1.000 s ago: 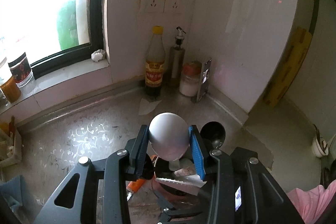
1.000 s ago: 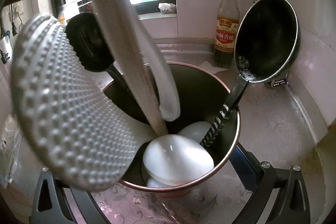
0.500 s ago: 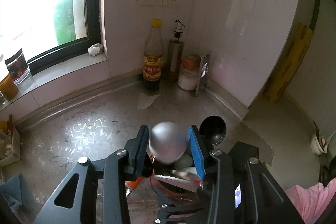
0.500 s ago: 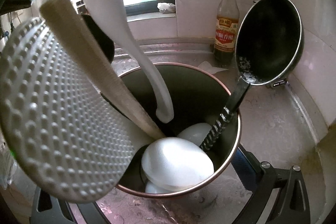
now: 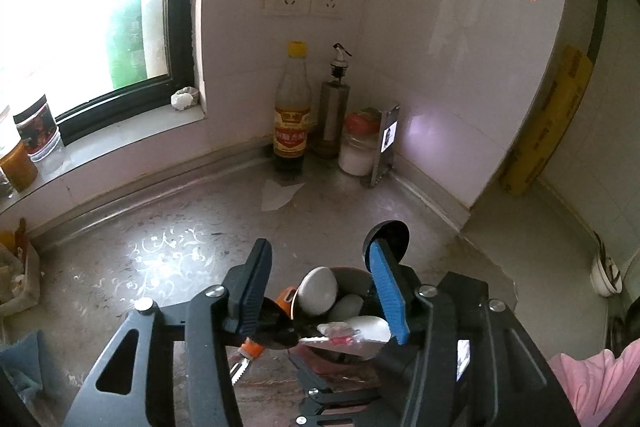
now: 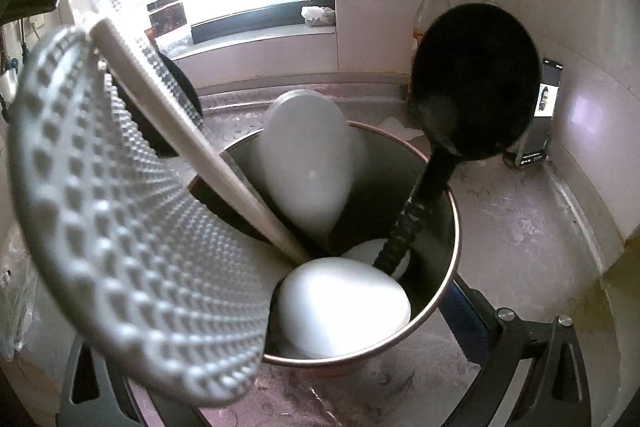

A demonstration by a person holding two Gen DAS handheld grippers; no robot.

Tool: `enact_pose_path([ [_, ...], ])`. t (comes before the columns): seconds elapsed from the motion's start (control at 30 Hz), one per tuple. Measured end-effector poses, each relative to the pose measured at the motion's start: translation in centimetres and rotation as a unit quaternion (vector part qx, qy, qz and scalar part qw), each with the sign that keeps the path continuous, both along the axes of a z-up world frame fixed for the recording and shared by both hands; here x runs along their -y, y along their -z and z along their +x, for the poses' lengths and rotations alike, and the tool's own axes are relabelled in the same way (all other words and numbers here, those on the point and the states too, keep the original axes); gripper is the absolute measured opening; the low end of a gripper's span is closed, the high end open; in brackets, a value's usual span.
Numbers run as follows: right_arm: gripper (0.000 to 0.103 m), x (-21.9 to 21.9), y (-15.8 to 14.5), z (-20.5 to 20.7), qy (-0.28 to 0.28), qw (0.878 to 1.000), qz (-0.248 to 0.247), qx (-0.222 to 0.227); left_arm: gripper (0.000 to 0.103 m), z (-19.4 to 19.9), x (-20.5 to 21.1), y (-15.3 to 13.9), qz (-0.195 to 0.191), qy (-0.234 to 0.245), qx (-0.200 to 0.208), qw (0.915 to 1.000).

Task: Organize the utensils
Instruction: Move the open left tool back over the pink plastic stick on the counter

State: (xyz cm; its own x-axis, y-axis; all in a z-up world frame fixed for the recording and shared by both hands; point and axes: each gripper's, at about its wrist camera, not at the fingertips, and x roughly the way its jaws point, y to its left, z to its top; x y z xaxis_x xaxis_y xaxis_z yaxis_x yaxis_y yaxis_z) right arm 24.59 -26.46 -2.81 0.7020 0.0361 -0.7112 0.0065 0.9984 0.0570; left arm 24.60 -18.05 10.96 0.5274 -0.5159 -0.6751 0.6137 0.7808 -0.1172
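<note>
The steel countertop (image 5: 168, 227) filled the left wrist view. The metal utensil pot (image 6: 448, 227) sat at six o'clock there, between the left gripper (image 5: 320, 287)'s jaws, which had just been opening and stood apart, gripping nothing. The dimpled rice paddle (image 6: 120, 247) leaned out at nine o'clock, the black ladle (image 6: 476, 83) at two, the white spoon (image 6: 308, 167) at twelve. The right gripper (image 6: 320, 387) flanked the pot; its grip cannot be told.

The white spoon (image 5: 318, 290), gripped between the pads of the left tongs (image 5: 320, 287) a second ago, has been let go as the jaws were opened, and is now leaned at twelve o'clock inside the metal holder (image 6: 448, 291).
</note>
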Motion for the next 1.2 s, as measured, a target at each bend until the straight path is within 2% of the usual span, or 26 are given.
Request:
enact_pose_path([
  [0.33, 0.103, -0.2, 0.0, -0.1, 0.0, 1.0, 0.0, 0.001, 0.06, 0.0, -1.0, -0.4, -0.005, -0.021, 0.004, 0.9998],
  [0.47, 0.103, -0.3, 0.0, -0.3, -0.001, 1.0, -0.001, 0.002, 0.066, 0.0, -1.2, -0.5, -0.005, -0.029, 0.008, 0.9995],
  [0.7, 0.103, -0.4, 0.1, -0.5, 0.0, 1.0, -0.001, 0.003, 0.067, 0.2, -1.9, -0.7, -0.007, -0.045, 0.007, 0.999],
  [0.83, 0.103, -0.4, -0.1, -0.7, 0.0, 1.0, -0.001, 0.003, 0.072, 0.6, -2.8, -0.8, -0.014, -0.063, 0.007, 0.9979],
  [1.0, 0.103, -0.4, -0.1, -0.7, 0.0, 1.0, -0.001, 0.003, 0.073, 0.9, -4.3, -0.9, -0.022, -0.082, 0.008, 0.9963],
  [1.1, 0.103, -0.4, -0.1, -0.7, 0.0, 1.0, -0.001, 0.003, 0.083, 1.2, -5.5, -1.1, -0.028, -0.101, 0.013, 0.9945],
  [1.2, 0.103, -0.4, -0.1, -0.7, 0.0, 1.0, 0.0, 0.003, 0.084, 1.7, -7.1, -1.1, -0.037, -0.132, 0.015, 0.9905],
])
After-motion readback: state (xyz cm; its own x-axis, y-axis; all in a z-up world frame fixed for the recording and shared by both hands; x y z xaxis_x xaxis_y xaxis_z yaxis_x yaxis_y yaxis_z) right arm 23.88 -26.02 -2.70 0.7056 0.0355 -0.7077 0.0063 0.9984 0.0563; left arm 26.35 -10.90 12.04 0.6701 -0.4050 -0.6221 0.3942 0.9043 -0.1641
